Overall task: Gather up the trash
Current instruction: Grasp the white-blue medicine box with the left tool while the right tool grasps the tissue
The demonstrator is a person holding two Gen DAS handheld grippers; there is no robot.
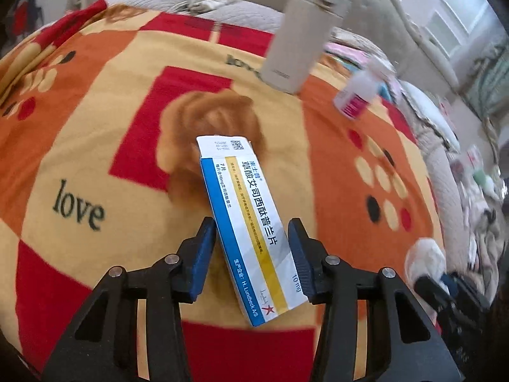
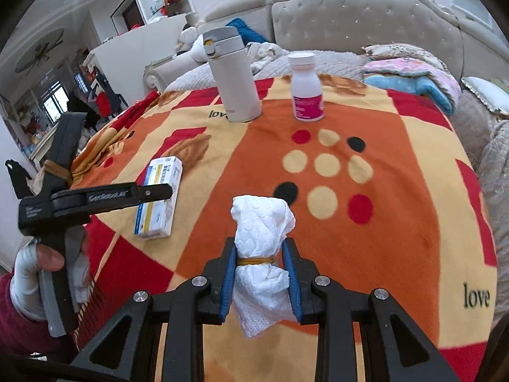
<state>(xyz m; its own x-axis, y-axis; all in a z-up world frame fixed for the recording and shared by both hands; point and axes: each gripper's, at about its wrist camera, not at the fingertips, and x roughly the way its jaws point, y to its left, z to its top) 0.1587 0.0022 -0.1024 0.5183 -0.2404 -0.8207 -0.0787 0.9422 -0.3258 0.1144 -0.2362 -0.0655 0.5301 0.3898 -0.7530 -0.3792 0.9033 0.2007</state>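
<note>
A white, blue and yellow medicine box lies flat on the patterned blanket. My left gripper is open around the box, one finger on each side, with gaps to both. In the right wrist view the box lies left of centre with the left gripper over it. My right gripper is shut on a crumpled white tissue wad bound with a rubber band. The wad shows faintly in the left wrist view.
A white thermos and a white pill bottle with a pink label stand at the blanket's far side. Folded pink and blue cloths lie at the right by the tufted headboard. The bed edge drops off at left.
</note>
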